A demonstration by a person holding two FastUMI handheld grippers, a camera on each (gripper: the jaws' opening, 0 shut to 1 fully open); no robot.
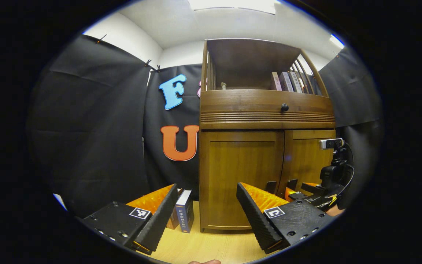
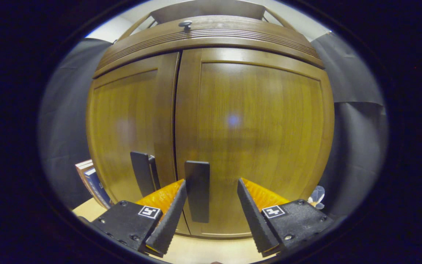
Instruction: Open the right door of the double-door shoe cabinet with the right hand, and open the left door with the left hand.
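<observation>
The wooden shoe cabinet [image 1: 266,121] stands ahead with both doors closed. In the right gripper view, the right door [image 2: 262,124] fills the middle and its dark upright handle [image 2: 197,190] sits between the fingers of my right gripper [image 2: 211,187], close to the left finger; the jaws are open and apart from it. The left door [image 2: 126,124] carries its own handle [image 2: 143,178]. In the left gripper view, my left gripper [image 1: 207,205] is open, well back from the left door [image 1: 242,176] and its handle [image 1: 270,187]. The right gripper [image 1: 295,192] shows at the right door's handle [image 1: 292,183].
Books [image 1: 183,214] lean against the cabinet's left side on the light wooden floor [image 1: 211,245]. Above the doors is a drawer with a round knob [image 1: 284,107] and an open shelf holding books [image 1: 288,81]. Black cloth hangs on both sides.
</observation>
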